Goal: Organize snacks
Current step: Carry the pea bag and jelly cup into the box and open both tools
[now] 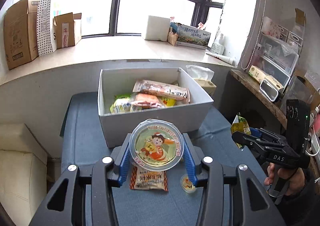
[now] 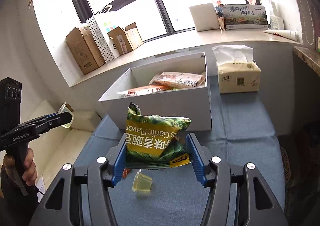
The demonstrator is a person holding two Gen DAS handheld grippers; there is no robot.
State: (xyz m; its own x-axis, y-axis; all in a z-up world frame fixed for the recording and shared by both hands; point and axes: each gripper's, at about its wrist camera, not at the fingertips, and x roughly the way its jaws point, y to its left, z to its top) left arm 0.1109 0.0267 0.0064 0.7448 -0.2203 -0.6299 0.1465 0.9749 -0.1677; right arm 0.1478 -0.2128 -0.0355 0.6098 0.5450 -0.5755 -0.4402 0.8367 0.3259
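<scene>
My left gripper (image 1: pixel 156 149) is shut on a clear jelly cup (image 1: pixel 156 145) with a cartoon lid, held above the blue table in front of the white box (image 1: pixel 152 124). Below it lie an orange snack packet (image 1: pixel 148 180) and a small jelly cup (image 1: pixel 187 183). My right gripper (image 2: pixel 157 151) is shut on a green garlic-flavour snack bag (image 2: pixel 156 138), lifted before the white box (image 2: pixel 166 110). A small jelly cup (image 2: pixel 142 183) lies on the table under it. The box holds several snack packets (image 1: pixel 160 92). In the left wrist view the right gripper (image 1: pixel 243 137) shows at the right with the green bag (image 1: pixel 240 126).
A tissue pack (image 2: pixel 238 75) stands right of the box. Cardboard boxes (image 1: pixel 22 32) and a dotted bag (image 1: pixel 45 22) sit on the windowsill. A cream cushion (image 1: pixel 18 158) lies left of the table. Shelves with clutter (image 1: pixel 276 60) are on the right. A hand (image 2: pixel 28 163) holds the left gripper handle.
</scene>
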